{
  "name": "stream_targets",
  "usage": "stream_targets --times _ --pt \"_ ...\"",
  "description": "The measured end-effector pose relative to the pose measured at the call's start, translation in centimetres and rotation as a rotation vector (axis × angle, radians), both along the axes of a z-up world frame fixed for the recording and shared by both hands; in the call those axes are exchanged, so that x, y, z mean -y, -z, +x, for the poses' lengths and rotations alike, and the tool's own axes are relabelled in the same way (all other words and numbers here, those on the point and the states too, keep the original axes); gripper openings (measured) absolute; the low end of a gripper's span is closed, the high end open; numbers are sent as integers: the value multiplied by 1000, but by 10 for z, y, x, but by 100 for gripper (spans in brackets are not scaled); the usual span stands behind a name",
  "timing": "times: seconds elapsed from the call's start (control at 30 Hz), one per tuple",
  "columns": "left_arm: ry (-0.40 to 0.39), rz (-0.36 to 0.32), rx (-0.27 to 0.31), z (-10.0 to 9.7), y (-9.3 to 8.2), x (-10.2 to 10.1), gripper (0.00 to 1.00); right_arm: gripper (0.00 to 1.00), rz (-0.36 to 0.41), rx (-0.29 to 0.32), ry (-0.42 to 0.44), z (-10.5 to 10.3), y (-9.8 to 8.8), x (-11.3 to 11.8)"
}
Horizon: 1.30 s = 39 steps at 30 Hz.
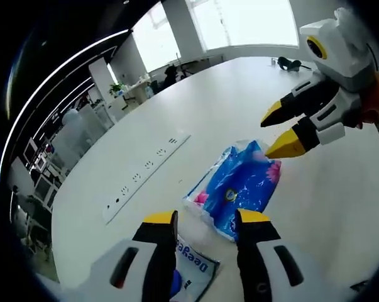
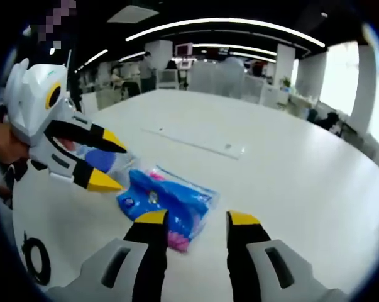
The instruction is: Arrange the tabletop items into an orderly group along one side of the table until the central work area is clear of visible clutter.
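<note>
Left gripper view: one blue packet point(image 1: 239, 185), two open hand-held grippers.

Left gripper point(image 1: 206, 220): jaws apart, nothing between the yellow tips, held low over the table point(image 1: 340, 201) and pointing across it. In the right gripper view the same tool point(image 2: 114, 165) enters from the left, white body angled downward, its two black jaws spread.

Right gripper point(image 2: 192, 219): jaws likewise parted and empty, held just above the table surface. In the left gripper view it point(image 1: 276, 133) comes in from the upper right, tips tilted down and spread. The two grippers face each other, tips near but apart.
</note>
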<state>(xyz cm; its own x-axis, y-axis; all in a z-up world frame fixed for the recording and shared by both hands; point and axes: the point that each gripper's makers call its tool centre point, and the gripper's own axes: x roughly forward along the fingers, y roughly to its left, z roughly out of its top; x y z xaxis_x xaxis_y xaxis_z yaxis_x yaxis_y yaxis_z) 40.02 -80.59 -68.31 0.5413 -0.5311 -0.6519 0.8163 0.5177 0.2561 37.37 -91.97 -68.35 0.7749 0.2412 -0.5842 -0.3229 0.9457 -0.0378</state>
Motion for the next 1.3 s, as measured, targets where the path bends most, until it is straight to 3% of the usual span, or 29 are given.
stream_targets --times 0.33,0.47,0.63,0.77,1.0,1.3 --pt "58 33 27 -11 -14 -4 58 40 -31 17 -11 -5 -18 -1" --pt "67 20 44 -15 -25 -5 59 45 -31 25 -17 -6 -24 -5" --pt "46 -5 25 -20 -30 -9 69 57 -21 40 -12 -9 -30 -9" --pt "40 -21 5 -26 -36 -12 81 79 21 50 1 -11 -38 -13" --pt "17 -81 -32 -30 -56 -13 98 93 16 69 -9 -13 -61 -14" --pt "4 -105 -18 -40 -81 -20 99 100 3 93 -14 -22 -86 -15"
